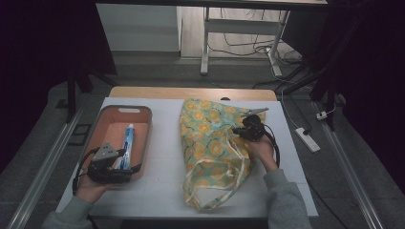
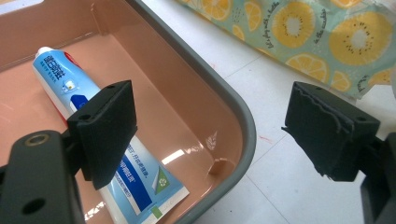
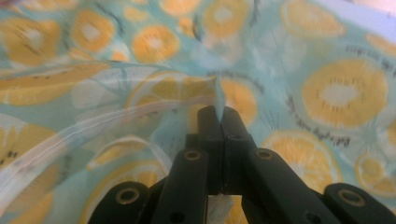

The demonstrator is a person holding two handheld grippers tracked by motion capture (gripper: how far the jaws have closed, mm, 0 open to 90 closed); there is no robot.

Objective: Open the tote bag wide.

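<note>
Pinched shut on the lemon-print teal cloth bag (image 3: 140, 93), right gripper (image 3: 218, 114) readies lifting its mouth; left gripper (image 2: 210, 135) gapes empty over the boxed blue-white toothpaste tube (image 2: 93, 135), next to grasp.

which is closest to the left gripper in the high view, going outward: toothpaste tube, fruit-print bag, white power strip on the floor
From the left gripper:
1. Toothpaste tube: lying in the pink tray, right by the jaws.
2. Fruit-print bag: mid-table, to the right of the tray, pinched by the right gripper.
3. White power strip: on the floor past the table's right edge.
</note>
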